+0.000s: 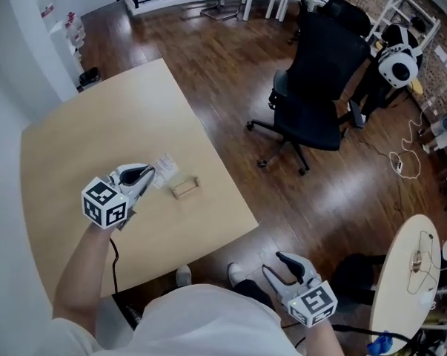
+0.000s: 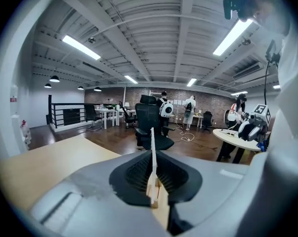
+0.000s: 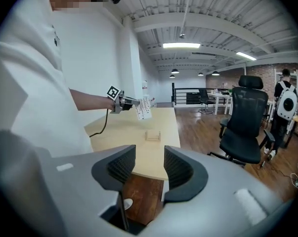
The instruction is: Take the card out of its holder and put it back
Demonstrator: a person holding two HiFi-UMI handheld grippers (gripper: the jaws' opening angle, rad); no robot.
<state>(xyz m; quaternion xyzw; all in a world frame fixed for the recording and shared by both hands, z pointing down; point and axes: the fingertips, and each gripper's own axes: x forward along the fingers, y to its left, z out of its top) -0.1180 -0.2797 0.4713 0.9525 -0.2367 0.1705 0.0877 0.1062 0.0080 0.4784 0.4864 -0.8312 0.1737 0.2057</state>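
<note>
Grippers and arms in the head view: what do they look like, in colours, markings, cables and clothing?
Both the left gripper and right gripper have light grey moulded bodies with black ribbed pads. Each carries a white cube printed with black square markers. A black cable trails from the left one. The person wears a white short-sleeved top.

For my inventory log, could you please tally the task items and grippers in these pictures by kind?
card: 1
holder: 1
grippers: 2 (left gripper shut on the card, right gripper open and empty)
Total: 4
</note>
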